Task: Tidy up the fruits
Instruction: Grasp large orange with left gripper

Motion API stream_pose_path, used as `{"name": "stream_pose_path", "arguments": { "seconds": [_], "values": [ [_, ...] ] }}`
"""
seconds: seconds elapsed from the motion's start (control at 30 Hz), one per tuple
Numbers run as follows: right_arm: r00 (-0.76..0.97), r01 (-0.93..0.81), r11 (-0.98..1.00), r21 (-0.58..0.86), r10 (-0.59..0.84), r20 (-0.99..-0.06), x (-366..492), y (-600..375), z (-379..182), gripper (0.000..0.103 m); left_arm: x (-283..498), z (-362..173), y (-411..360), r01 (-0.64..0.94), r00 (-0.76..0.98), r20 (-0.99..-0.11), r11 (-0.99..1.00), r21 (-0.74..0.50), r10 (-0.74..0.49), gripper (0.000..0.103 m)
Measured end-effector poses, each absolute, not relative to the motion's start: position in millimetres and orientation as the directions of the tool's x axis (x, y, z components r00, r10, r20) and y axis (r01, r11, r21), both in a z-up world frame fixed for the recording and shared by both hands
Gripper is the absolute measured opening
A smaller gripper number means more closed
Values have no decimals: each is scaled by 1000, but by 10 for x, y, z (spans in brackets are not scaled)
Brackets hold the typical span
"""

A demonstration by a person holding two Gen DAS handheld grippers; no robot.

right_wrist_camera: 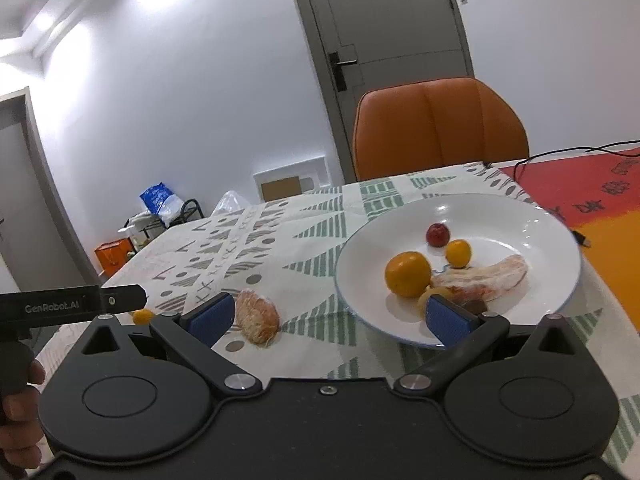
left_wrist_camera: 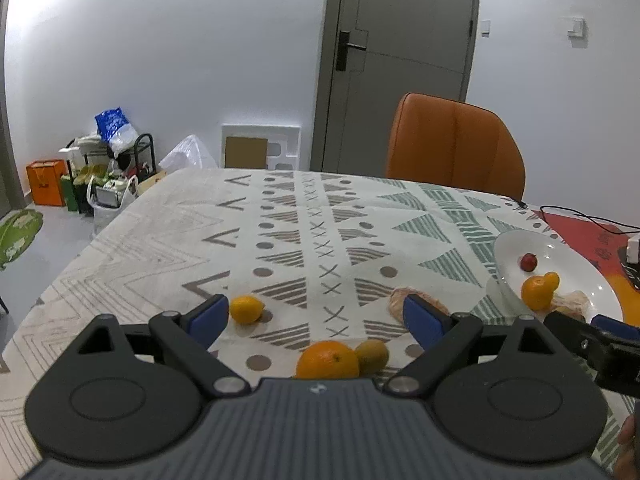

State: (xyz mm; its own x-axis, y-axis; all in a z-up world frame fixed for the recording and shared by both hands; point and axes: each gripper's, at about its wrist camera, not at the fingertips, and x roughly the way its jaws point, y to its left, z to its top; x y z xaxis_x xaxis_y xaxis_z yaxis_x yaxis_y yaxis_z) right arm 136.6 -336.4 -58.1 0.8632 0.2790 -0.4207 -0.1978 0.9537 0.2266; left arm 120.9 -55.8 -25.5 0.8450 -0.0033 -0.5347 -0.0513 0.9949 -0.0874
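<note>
A white plate [right_wrist_camera: 520, 216] on the patterned tablecloth holds an orange [right_wrist_camera: 408, 274], a small yellow-orange fruit [right_wrist_camera: 459, 253], a small red fruit [right_wrist_camera: 437, 235] and a peeled pomelo segment [right_wrist_camera: 492, 276]. A second pomelo segment [right_wrist_camera: 258, 316] lies on the cloth left of the plate. My right gripper [right_wrist_camera: 328, 316] is open and empty, just in front of both. My left gripper [left_wrist_camera: 316, 314] is open and empty above an orange [left_wrist_camera: 328, 360] and a kiwi [left_wrist_camera: 373, 355]. A small yellow citrus [left_wrist_camera: 246, 309] lies by its left finger. The plate [left_wrist_camera: 560, 252] shows at the right.
An orange chair [left_wrist_camera: 456, 144] stands at the table's far side before a grey door. A red-orange mat [right_wrist_camera: 592, 196] with a black cable lies right of the plate. Bags and boxes stand on the floor at far left [left_wrist_camera: 100, 172].
</note>
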Motion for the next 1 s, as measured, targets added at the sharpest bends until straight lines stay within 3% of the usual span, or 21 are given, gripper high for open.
{"name": "stream_pose_path", "arguments": {
  "seconds": [0.6,0.7,0.9,0.93,1.0],
  "values": [
    [846,-235,955,183,293,-445,1460,-3142,-671,103,1241,-548,-469,-44,814,-579,988,-146,-49,88],
    [847,-245,953,177,299,-439,1469,-3106,-672,103,1256,-590,-466,-42,806,-588,986,-160,-61,80],
    [843,-270,950,158,313,-437,1524,-2995,-674,103,1287,-690,-428,-30,783,-613,978,-205,-104,51],
    [841,-276,949,156,317,-438,1536,-2972,-671,103,1282,-690,-422,-23,786,-608,978,-209,-112,42],
    [838,-286,946,151,323,-440,1558,-2929,-665,102,1292,-680,-407,-23,787,-607,977,-210,-112,40]
  ]
}}
